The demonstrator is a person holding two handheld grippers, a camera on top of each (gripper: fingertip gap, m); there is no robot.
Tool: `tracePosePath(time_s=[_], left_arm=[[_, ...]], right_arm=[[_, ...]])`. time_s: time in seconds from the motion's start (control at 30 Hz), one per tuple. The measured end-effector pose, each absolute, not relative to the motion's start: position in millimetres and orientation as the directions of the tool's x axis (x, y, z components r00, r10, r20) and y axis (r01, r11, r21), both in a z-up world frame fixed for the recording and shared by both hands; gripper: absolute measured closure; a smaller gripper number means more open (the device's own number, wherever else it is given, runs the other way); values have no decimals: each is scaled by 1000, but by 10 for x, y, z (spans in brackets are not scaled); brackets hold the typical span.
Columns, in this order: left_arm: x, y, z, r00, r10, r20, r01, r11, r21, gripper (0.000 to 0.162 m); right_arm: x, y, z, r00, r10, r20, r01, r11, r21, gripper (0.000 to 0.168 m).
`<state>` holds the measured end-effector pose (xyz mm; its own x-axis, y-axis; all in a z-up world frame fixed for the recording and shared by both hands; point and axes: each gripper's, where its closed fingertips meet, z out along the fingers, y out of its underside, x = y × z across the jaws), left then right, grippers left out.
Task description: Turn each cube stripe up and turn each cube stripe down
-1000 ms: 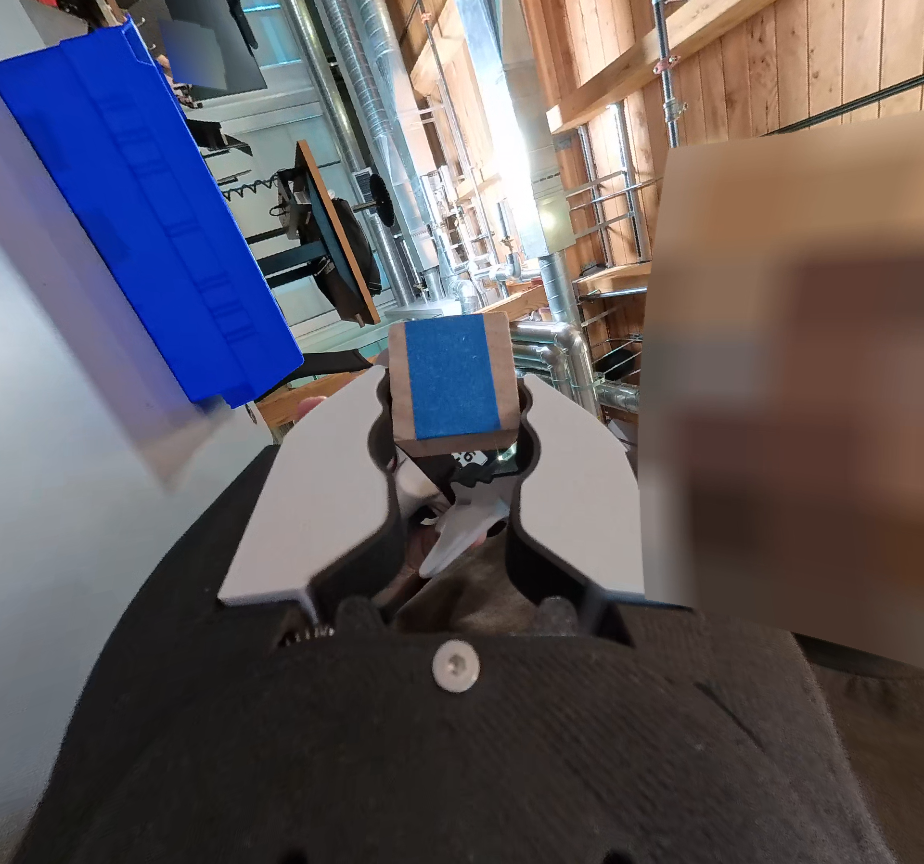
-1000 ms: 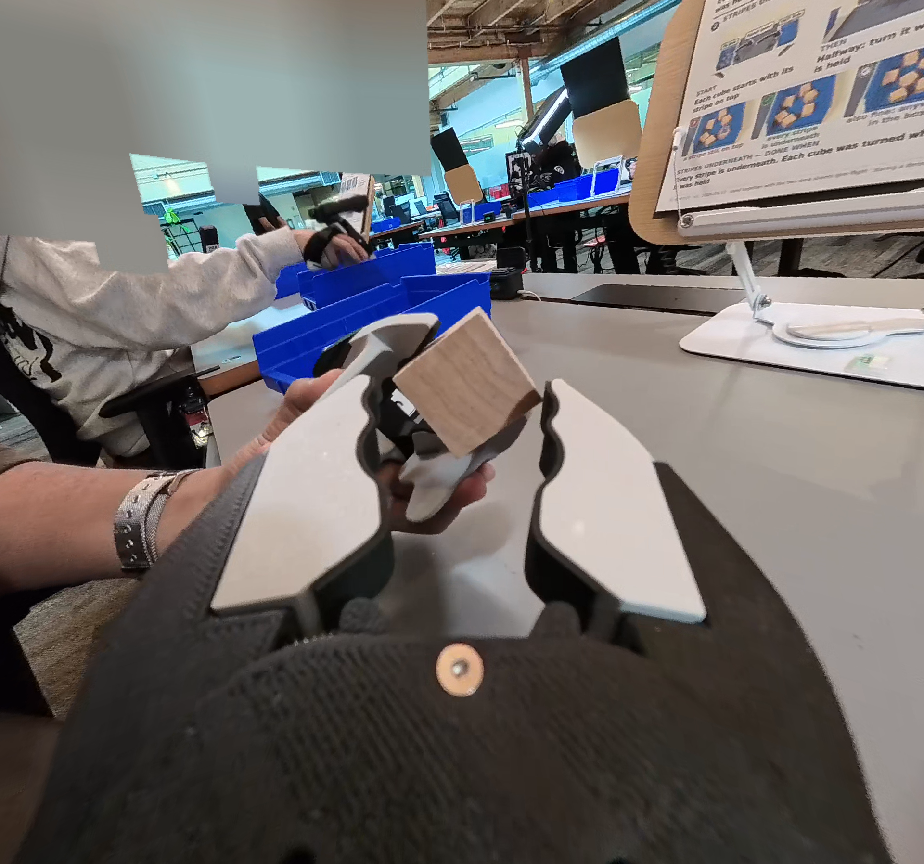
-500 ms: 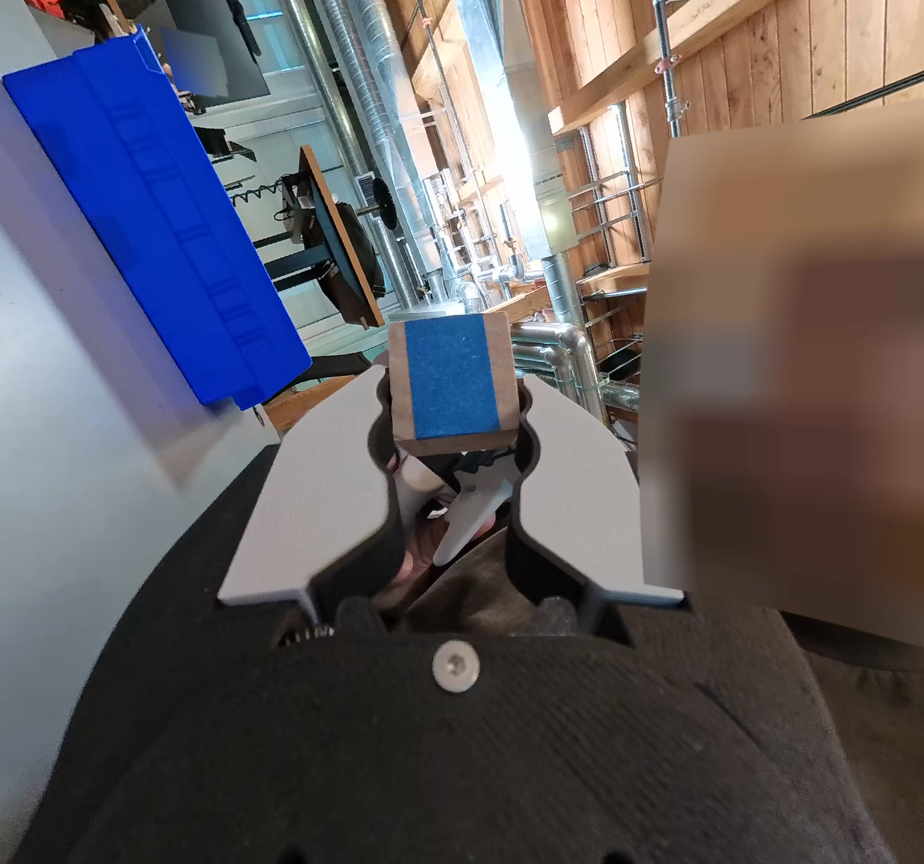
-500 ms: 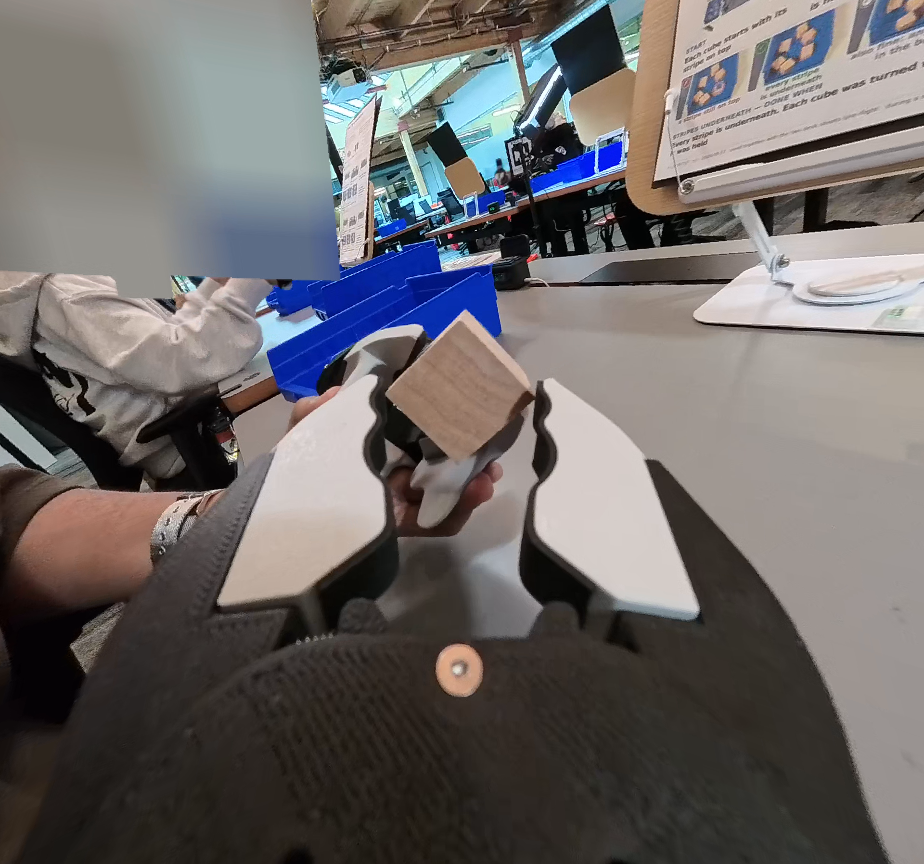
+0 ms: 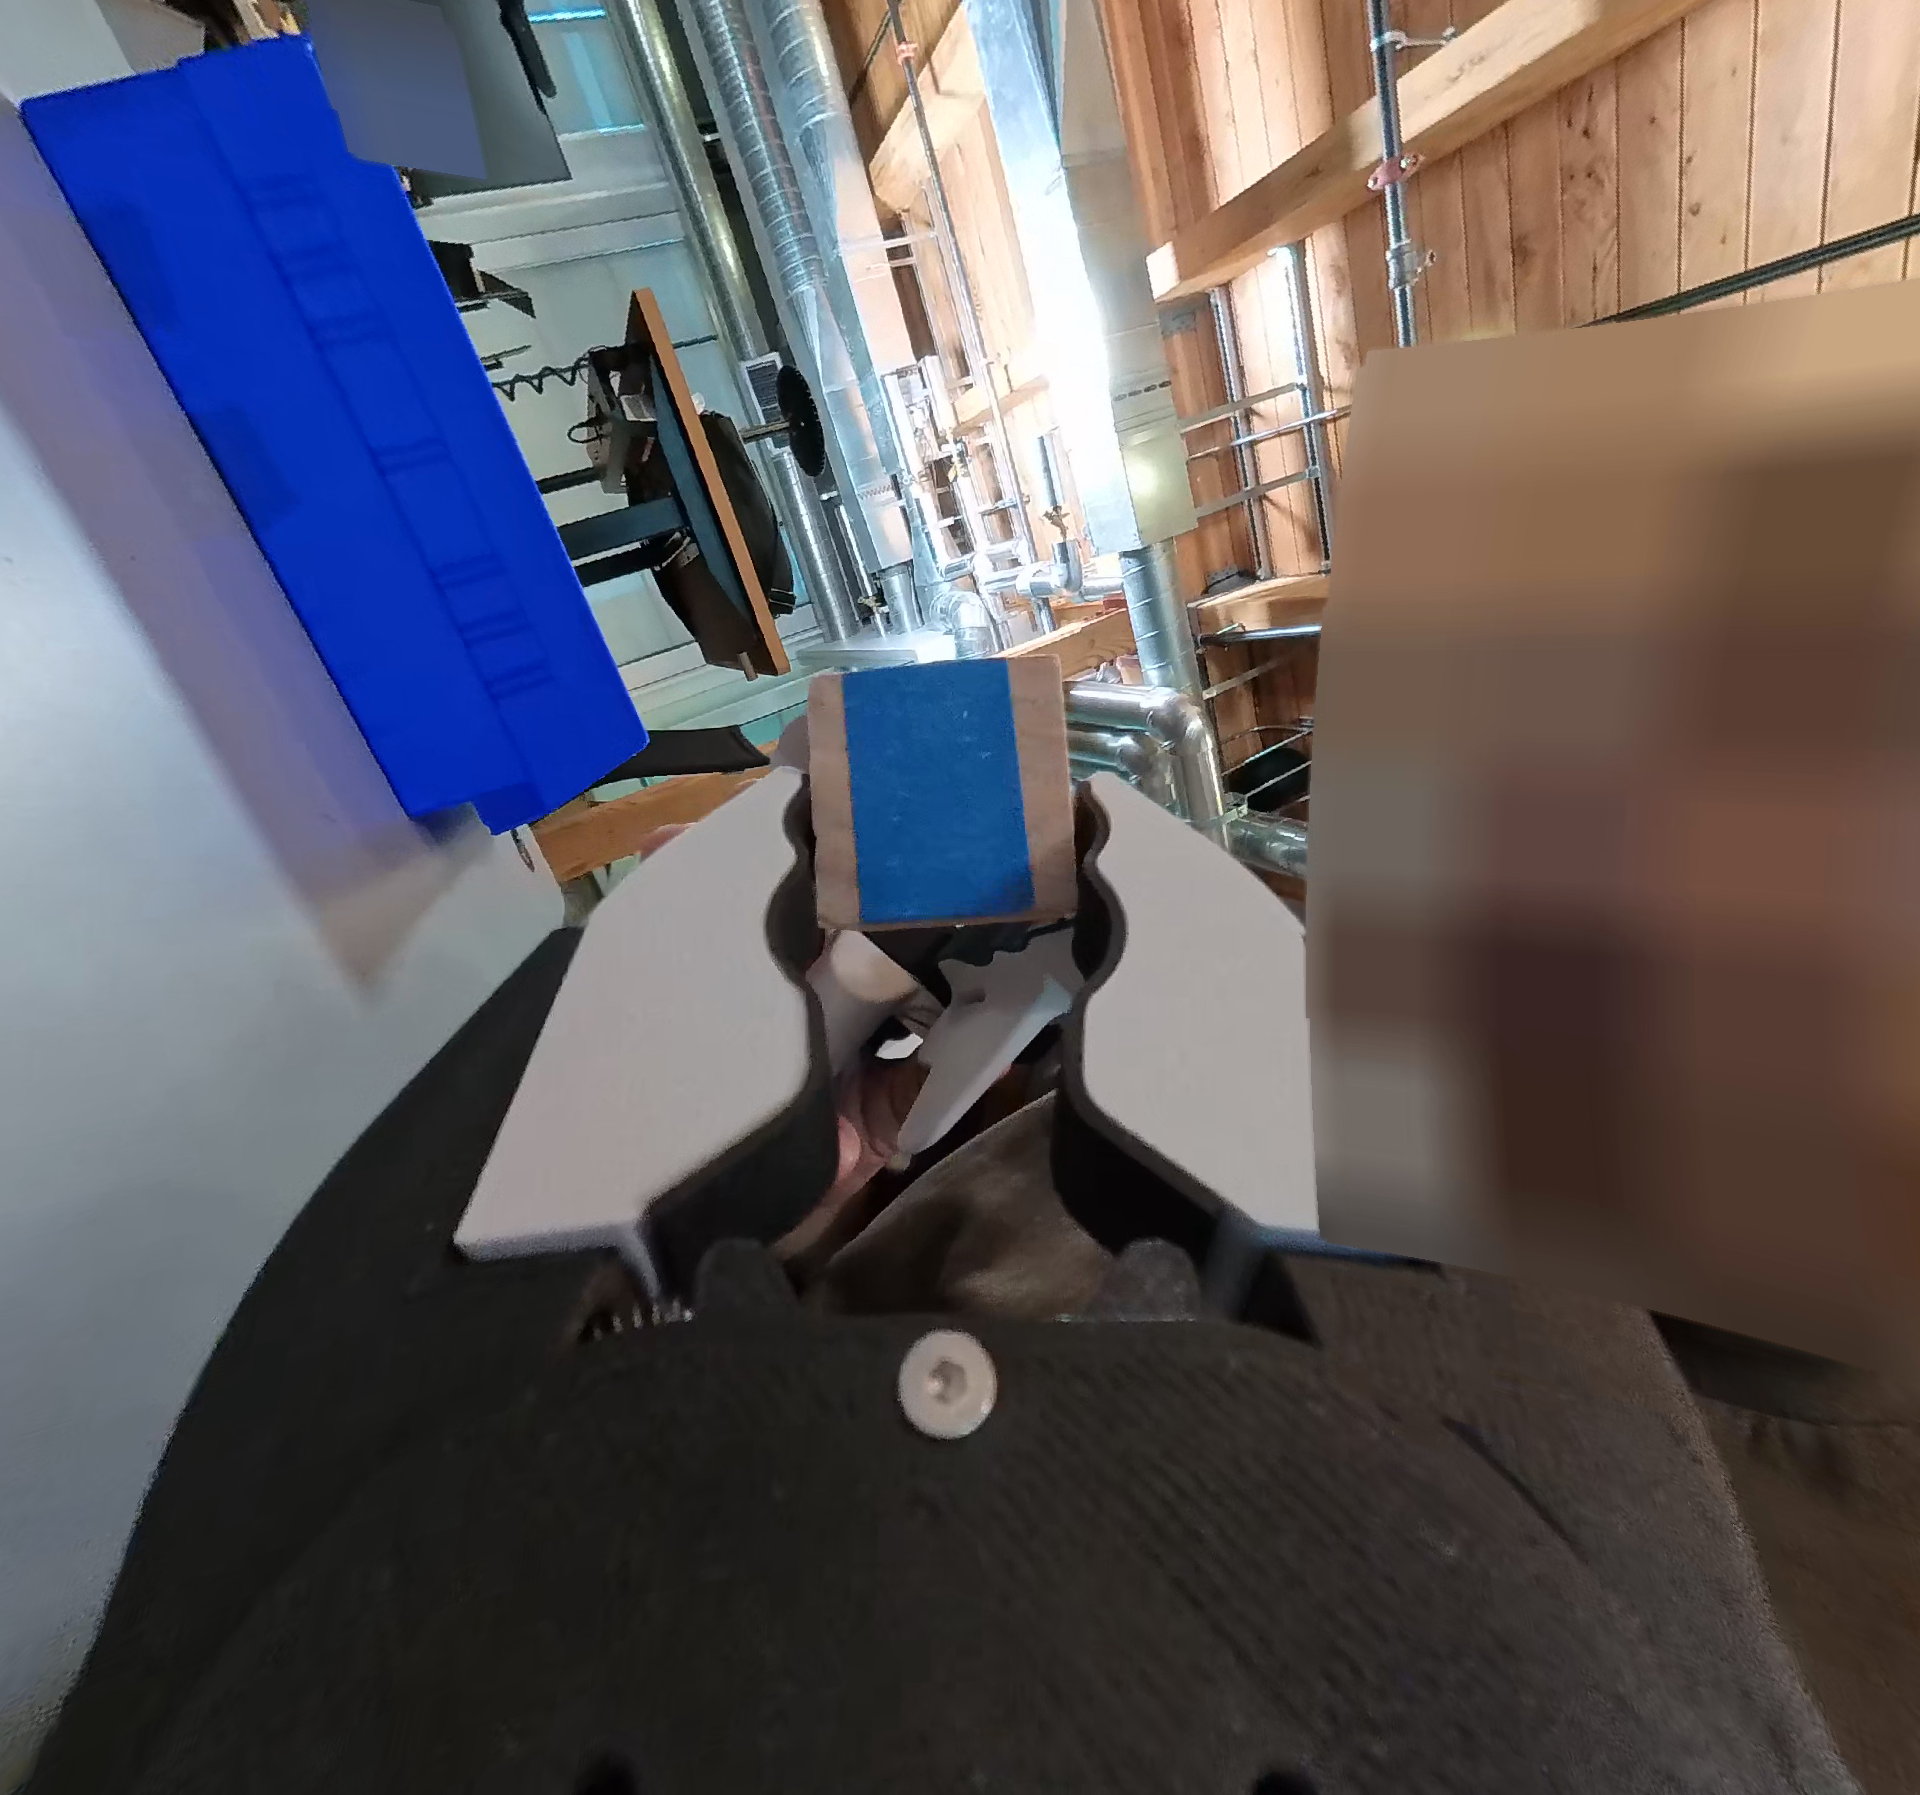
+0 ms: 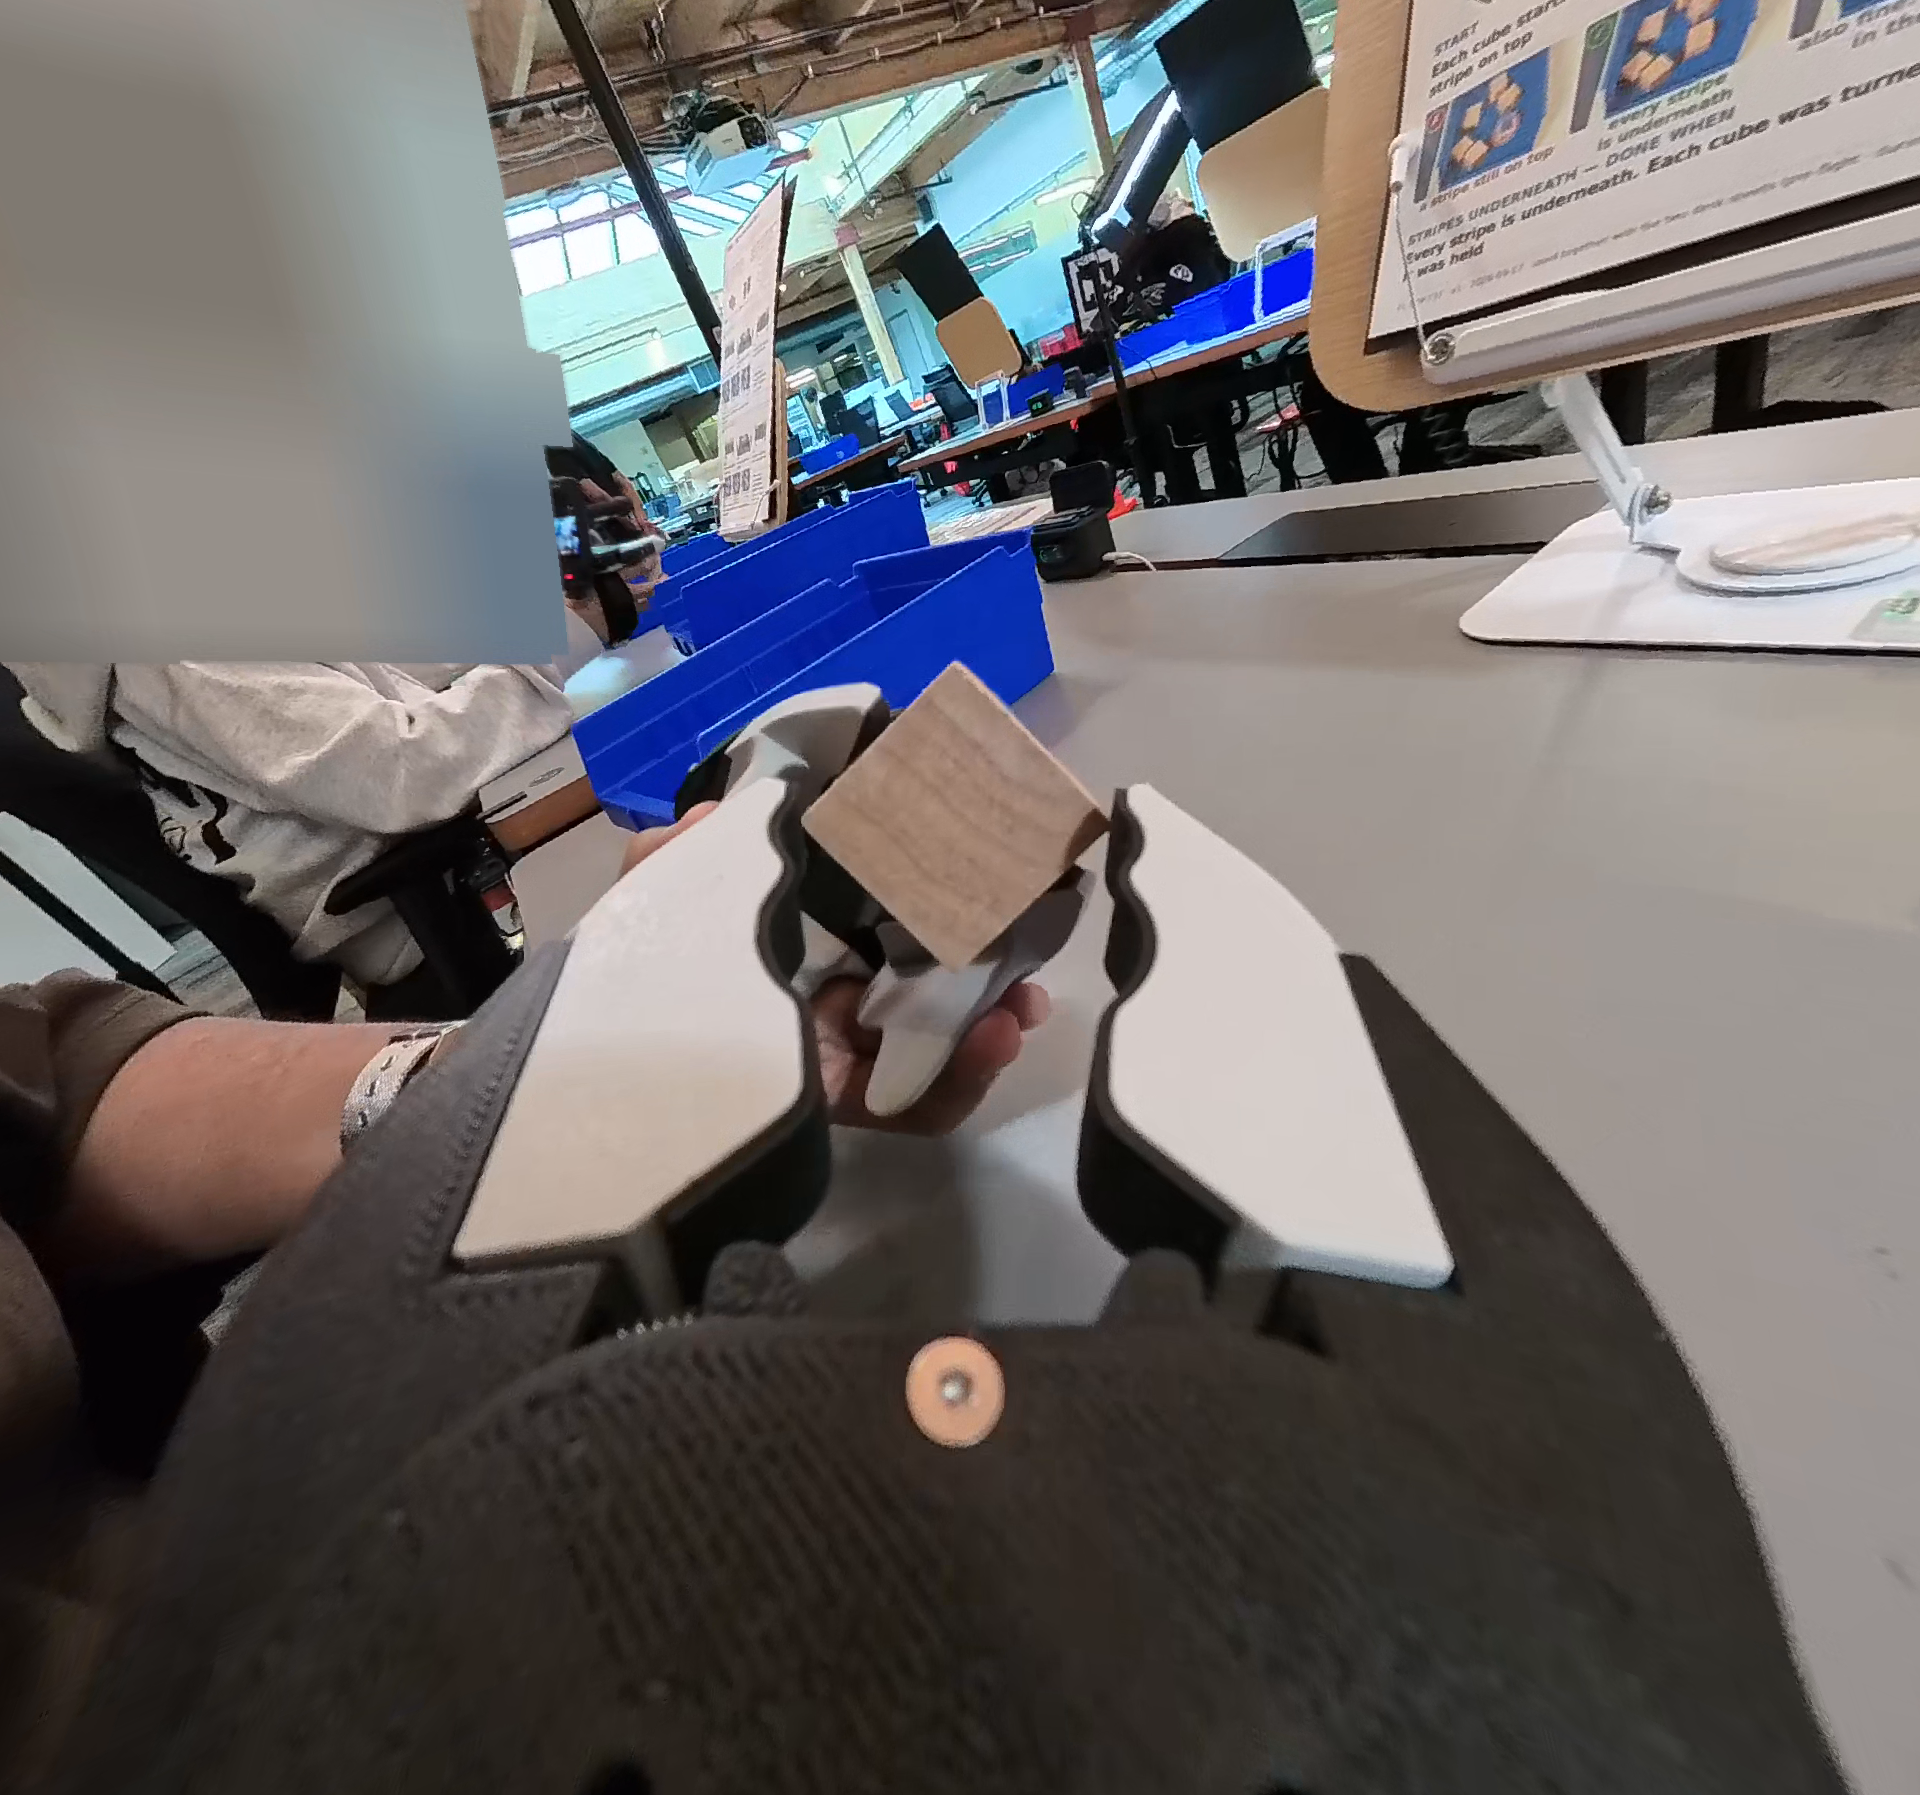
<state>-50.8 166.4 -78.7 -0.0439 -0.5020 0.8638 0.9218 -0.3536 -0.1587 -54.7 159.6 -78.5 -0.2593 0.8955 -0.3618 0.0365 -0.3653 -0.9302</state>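
The small wooden cube with a blue tape stripe [image 5: 940, 795] is being held up in the air above the grey desk [image 6: 1507, 862], clear of its surface. The left gripper [image 5: 940, 810] is clamping the cube between its jaws, which are closed in on two opposite sides; in the left wrist view the striped face is turned toward the camera, with bare wood showing on either side of the blue band. In the right wrist view the same cube [image 6: 951, 826] is showing only plain wood, tilted so one corner points up, with the left gripper [image 6: 883, 872] and the person's hand [image 6: 925, 1059] just behind and below it.

The right gripper [image 6: 951, 872] is sitting with its jaws spread wide on either side of the cube, with a visible gap on each side, so it is gripping nothing. Far to the left on the desk, blue plastic bins [image 6: 831, 644] are standing in a row. At the far right, a white-based stand with a wooden board and printed instruction sheet [image 6: 1621, 187] is resting on the desk. Another person in a pale grey sweatshirt [image 6: 291, 789] is sitting at the left.
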Motion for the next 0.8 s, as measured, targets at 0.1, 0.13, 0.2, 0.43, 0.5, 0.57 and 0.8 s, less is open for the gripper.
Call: tracePosePath(time_s=[0.1, 0.13, 0.2, 0.43, 0.5, 0.57, 0.8], left_arm=[[-513, 1662, -788, -58, -502, 863, 922, -359, -147, 113], [-512, 1661, -789, -58, -502, 863, 921, -361, -148, 112], [-520, 1662, -795, -58, -499, 865, 921, -362, -147, 109], [-575, 1660, -818, -79, -492, 867, 925, -360, -119, 106], [-576, 1663, -825, -77, -489, 869, 925, -360, -121, 106], [-576, 1664, -829, -77, -488, 869, 925, -360, -120, 106], [-579, 1665, -834, -75, -486, 871, 923, -364, -124, 106]], right_arm=[[-549, 1600, -791, -262, 894, -364, 44, -366, -930, 111], [-548, 1601, -792, -263, 894, -363, 45, -365, -930, 111], [-548, 1608, -794, -265, 895, -360, 46, -361, -931, 111], [-542, 1668, -791, -268, 890, -368, 48, -369, -928, 111], [-541, 1680, -787, -267, 892, -365, 47, -367, -929, 111], [-537, 1693, -777, -265, 894, -362, 41, -365, -930, 111], [-531, 1722, -763, -263, 894, -363, 34, -368, -929, 112]])
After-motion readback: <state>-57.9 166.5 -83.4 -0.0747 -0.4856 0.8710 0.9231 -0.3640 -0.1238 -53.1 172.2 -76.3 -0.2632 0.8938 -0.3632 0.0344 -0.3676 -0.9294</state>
